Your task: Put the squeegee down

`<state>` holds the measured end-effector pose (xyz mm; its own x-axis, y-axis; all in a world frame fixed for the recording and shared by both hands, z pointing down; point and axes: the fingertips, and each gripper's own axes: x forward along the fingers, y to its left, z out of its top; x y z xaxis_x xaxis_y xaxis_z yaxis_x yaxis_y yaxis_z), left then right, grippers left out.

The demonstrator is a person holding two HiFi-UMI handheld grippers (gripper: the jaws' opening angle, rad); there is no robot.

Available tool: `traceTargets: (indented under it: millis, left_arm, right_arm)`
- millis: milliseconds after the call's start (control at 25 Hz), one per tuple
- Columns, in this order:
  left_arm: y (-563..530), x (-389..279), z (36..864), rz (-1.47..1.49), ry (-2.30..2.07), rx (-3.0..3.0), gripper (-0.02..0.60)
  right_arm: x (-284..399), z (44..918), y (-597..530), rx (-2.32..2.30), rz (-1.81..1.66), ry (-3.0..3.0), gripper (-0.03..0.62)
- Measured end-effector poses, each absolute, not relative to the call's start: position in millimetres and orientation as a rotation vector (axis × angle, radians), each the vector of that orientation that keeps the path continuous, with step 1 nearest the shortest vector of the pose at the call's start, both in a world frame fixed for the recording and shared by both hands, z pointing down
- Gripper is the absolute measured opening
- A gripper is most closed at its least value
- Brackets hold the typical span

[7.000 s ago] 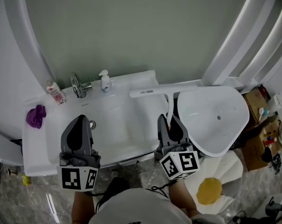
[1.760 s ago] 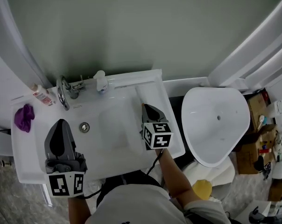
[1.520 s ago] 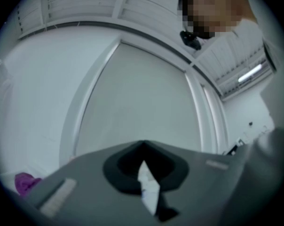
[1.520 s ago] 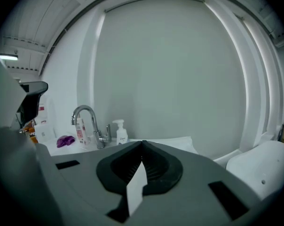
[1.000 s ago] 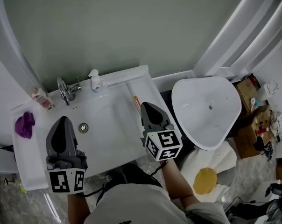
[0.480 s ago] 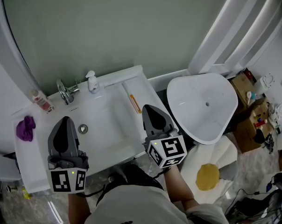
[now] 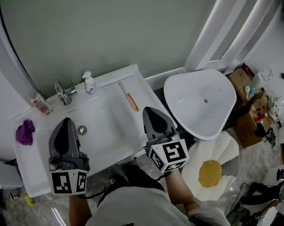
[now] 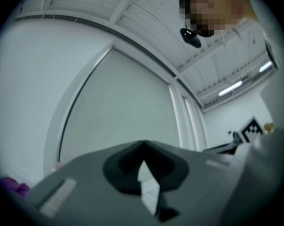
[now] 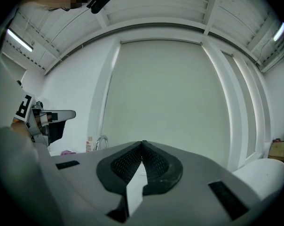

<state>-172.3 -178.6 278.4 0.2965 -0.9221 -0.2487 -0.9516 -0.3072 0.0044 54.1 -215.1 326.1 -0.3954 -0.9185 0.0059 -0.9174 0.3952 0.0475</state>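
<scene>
Found squeegee (image 7: pixel 131 101) lying flat on right ledge of washbasin (image 7: pixel 102 126), at 11 o'clock of right hand-held gripper (image 7: pixel 149 110), clear of it. Noted right hand-held gripper jaws pressed together, nothing between. Noted left hand-held gripper (image 7: pixel 66 121) jaws likewise together, empty, over washbasin's left half. Logged purple cloth (image 7: pixel 23 132) at 9 o'clock of washbasin, faucet (image 7: pixel 62 92) at 11 o'clock.

Soft, even light, rather dim; strip lamps (image 9: pixel 19 40) glow high above the fingers (image 9: pixel 125 165). Gripper views bulge, black at the corners; the fingers themselves are blurred up close.
</scene>
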Motion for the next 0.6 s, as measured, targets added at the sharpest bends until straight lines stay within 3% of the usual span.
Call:
traceTargets:
  millis: [600]
  left_arm:
    - [-184.3,-172.7,278.6,0.310,1.740,-2.427,0.008]
  right_arm:
    - [51.4,323.9,-214.9,1.726,-0.051,-2.596,0.002]
